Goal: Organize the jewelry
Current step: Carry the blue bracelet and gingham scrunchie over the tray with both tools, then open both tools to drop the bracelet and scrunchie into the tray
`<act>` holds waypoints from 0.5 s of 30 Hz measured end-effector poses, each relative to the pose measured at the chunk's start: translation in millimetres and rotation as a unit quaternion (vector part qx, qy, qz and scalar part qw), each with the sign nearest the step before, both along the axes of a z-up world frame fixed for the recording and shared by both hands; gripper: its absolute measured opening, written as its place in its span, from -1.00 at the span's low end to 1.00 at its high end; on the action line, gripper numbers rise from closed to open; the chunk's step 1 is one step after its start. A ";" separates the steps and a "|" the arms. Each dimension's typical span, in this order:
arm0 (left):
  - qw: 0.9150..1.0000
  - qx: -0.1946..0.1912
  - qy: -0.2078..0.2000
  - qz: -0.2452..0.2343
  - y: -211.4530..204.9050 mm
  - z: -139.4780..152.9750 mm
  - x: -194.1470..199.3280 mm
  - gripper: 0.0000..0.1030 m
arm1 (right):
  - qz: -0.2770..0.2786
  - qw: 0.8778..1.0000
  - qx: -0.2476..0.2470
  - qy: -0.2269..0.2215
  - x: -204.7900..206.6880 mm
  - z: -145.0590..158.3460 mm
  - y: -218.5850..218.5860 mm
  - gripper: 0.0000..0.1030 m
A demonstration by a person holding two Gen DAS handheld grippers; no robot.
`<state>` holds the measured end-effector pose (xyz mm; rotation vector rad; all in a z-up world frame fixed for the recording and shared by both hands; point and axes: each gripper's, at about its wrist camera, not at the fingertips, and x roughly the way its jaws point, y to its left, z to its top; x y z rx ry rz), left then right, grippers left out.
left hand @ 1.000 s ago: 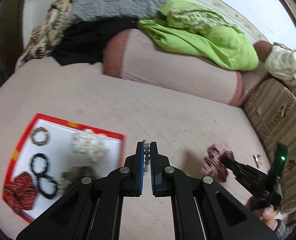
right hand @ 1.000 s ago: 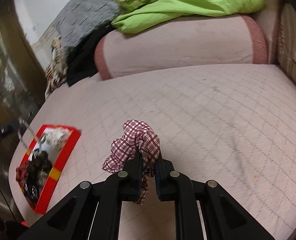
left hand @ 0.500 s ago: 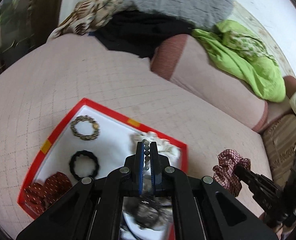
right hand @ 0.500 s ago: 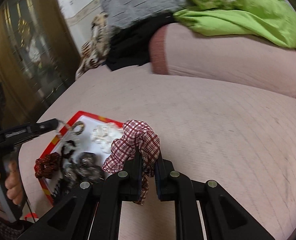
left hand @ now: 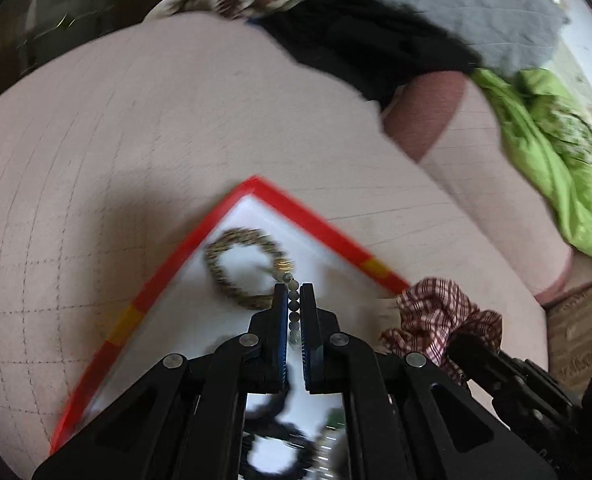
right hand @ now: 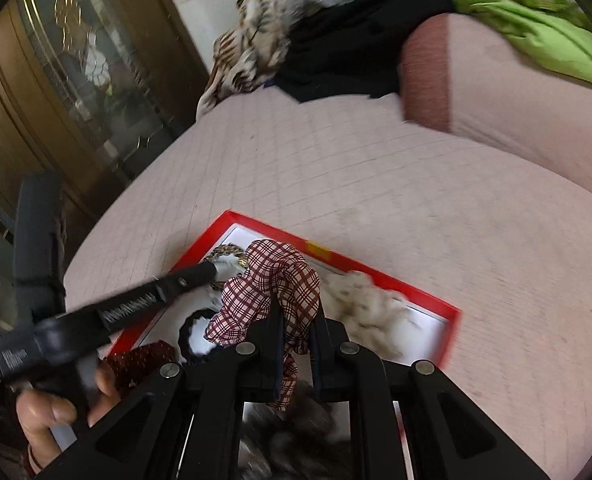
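My left gripper (left hand: pixel 294 294) is shut on a grey bead bracelet (left hand: pixel 293 309) and hangs over the far corner of the red-rimmed white tray (left hand: pixel 308 212), just above a gold-brown beaded ring (left hand: pixel 232 260). My right gripper (right hand: pixel 296 320) is shut on a red plaid scrunchie (right hand: pixel 272 280) and holds it over the tray (right hand: pixel 452 316). The scrunchie also shows in the left wrist view (left hand: pixel 440 316). The left gripper (right hand: pixel 212 270) reaches into the tray from the left in the right wrist view.
In the tray lie a cream scrunchie (right hand: pixel 368 308), a black ring (right hand: pixel 194 332), a dark red scrunchie (right hand: pixel 144 360) and dark hair ties (left hand: pixel 272 452). The tray sits on a pink quilted bed. A bolster (right hand: pixel 496 92) and piled clothes (left hand: pixel 552 160) lie behind.
Both grippers have moved left over the tray and lowered toward it, each still holding its item. The left gripper now hangs by the gold-brown ring at the tray's far corner.
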<state>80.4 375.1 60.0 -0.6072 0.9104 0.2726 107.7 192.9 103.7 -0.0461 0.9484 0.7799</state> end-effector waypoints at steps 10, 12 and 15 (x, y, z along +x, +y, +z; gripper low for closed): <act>0.999 -0.044 0.011 0.005 13.0 -17.3 -4.4 -0.90 | 0.010 0.997 -0.083 -0.004 5.9 -34.9 44.4 -0.77; 0.999 -0.046 0.009 0.001 10.7 -16.5 -4.1 -0.90 | 0.008 0.996 -0.091 -0.003 6.8 -38.8 44.0 -0.77; 0.999 -0.046 0.004 -0.004 6.6 -14.0 -4.0 -0.90 | 0.002 0.995 -0.101 0.001 7.6 -43.5 40.7 -0.77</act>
